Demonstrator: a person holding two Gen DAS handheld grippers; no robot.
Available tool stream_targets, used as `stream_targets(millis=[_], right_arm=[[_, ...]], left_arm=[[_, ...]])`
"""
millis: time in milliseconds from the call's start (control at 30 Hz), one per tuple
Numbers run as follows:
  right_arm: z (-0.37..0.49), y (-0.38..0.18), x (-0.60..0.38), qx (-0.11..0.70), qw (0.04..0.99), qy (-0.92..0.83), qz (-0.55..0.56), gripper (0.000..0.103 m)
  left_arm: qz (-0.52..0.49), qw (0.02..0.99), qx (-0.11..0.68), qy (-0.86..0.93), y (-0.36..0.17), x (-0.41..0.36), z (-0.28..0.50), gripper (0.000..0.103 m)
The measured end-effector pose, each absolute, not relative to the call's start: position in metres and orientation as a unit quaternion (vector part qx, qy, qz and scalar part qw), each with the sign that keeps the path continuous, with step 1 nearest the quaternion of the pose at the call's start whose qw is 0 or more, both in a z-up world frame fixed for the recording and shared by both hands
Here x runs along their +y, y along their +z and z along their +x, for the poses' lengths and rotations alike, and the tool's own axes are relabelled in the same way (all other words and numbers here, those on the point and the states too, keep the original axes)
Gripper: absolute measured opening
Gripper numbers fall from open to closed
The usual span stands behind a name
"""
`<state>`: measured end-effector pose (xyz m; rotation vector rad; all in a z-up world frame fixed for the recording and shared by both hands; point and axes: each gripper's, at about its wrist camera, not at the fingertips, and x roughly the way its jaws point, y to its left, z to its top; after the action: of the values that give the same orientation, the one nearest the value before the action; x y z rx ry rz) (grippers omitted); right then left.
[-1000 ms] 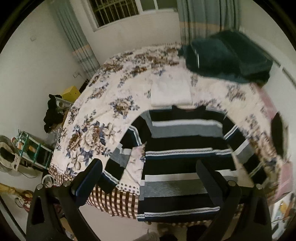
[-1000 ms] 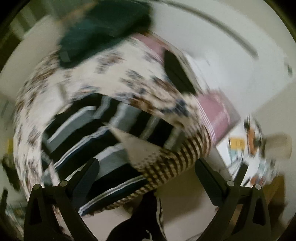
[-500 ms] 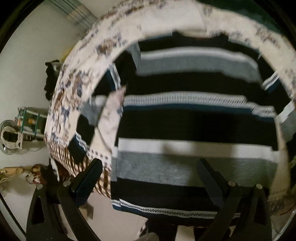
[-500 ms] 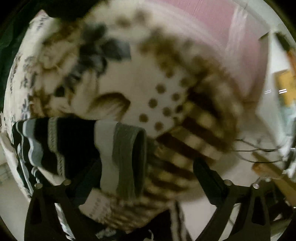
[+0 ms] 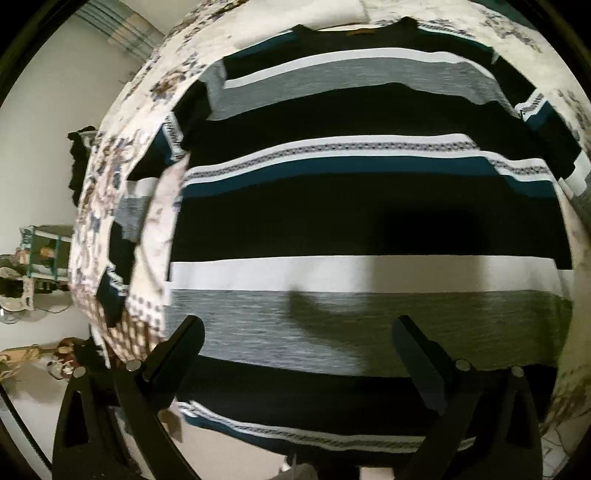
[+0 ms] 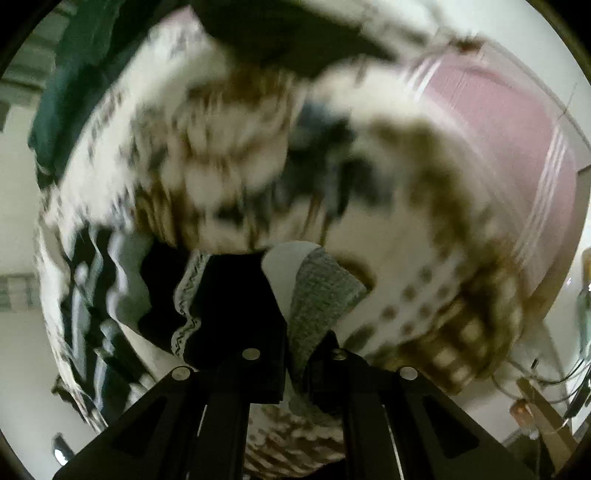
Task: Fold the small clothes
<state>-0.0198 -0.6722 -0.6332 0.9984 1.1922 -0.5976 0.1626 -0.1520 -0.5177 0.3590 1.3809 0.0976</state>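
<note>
Floral bedding [image 5: 118,177] covers the bed, and a checked brown border is seen along its near edge at about 8 o'clock in the left wrist view. Across the bed a striped sweater [image 5: 369,221] is spread flat, its neckline toward 12 o'clock and its hem toward 6 o'clock, with bands of black, white, grey and teal running across it. One sleeve is laid down the side at 9 o'clock. Pale wall and a striped curtain [image 5: 118,26] are seen at 10 o'clock, and a cluttered shelf [image 5: 40,251] at 9 o'clock.

The left claw [image 5: 295,350] is held above the lower grey band of the sweater, its two fingers standing well apart with nothing between them; whether they touch the cloth cannot be told.

In the blurred right wrist view, the right claw [image 6: 295,350] has just been closing and is now clamped on the sweater sleeve cuff [image 6: 317,291], grey and white knit being pinched between its fingers at 6 o'clock. A pink cloth [image 6: 498,129] is seen at 2 o'clock and a dark green fabric [image 6: 66,81] at 10 o'clock.
</note>
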Motion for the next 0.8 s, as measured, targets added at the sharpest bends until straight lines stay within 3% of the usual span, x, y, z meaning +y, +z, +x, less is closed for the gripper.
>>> stream_targets(millis=[167, 200, 233, 300, 433, 700, 800], right_arm=[[0.006, -0.628, -0.687, 0.555, 0.663, -0.258, 0.431, 0.008], [0.011, -0.639, -0.692, 0.570, 0.642, -0.263, 0.440, 0.015], [0.005, -0.655, -0.694, 0.583, 0.615, -0.279, 0.452, 0.033], [-0.013, -0.667, -0.697, 0.564, 0.587, -0.296, 0.499, 0.049], [-0.051, -0.692, -0.674, 0.466, 0.561, -0.284, 0.622, 0.064], [-0.064, -0.746, -0.643, 0.320, 0.509, -0.313, 0.736, 0.081], [-0.065, -0.746, -0.630, 0.294, 0.490, -0.339, 0.747, 0.080]], left_arm=[[0.154, 0.756, 0.635, 0.024, -0.531, -0.166, 0.159, 0.103], [0.153, 0.755, 0.637, 0.021, -0.534, -0.167, 0.159, 0.103], [0.152, 0.753, 0.640, 0.019, -0.538, -0.169, 0.158, 0.103], [0.148, 0.751, 0.643, 0.017, -0.542, -0.170, 0.156, 0.103], [0.145, 0.750, 0.645, 0.020, -0.547, -0.169, 0.154, 0.103], [0.139, 0.743, 0.654, 0.033, -0.561, -0.163, 0.161, 0.103], [0.137, 0.743, 0.654, 0.034, -0.561, -0.161, 0.165, 0.103]])
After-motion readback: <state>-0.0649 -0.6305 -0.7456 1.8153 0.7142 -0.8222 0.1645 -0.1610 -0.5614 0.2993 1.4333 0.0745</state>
